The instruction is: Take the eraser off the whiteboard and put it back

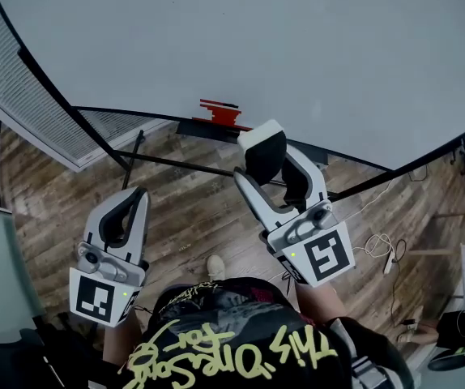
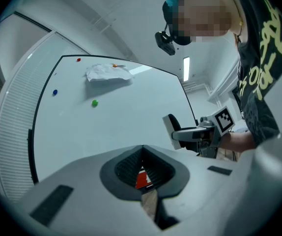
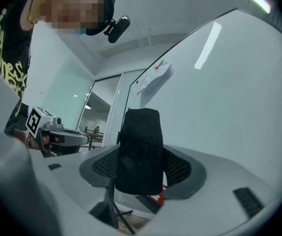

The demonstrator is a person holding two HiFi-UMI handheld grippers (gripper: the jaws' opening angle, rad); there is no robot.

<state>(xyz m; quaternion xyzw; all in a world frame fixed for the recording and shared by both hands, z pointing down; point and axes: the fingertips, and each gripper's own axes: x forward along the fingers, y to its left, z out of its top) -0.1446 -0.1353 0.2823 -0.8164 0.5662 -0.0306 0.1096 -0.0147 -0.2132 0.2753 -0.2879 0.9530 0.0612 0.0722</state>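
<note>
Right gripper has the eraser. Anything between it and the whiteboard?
Nothing visible. The black-felt, white-backed eraser is clamped in the right gripper, facing the bare white whiteboard. The red object on the board's bottom ledge sits lower, off that path. The shut left gripper is low and off to the side.

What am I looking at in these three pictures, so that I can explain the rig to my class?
There is no robot arm: a person holds a two-jaw gripper in each hand. The head view comes from a camera on the person's head, looking down past a whiteboard. The other two views come from cameras riding on each gripper. The right gripper is closed on the eraser, whose black felt faces that gripper's camera. The left gripper is closed and empty. On the board are a sheet of paper and small coloured magnets. A red object sits at the board's lower edge.
</note>
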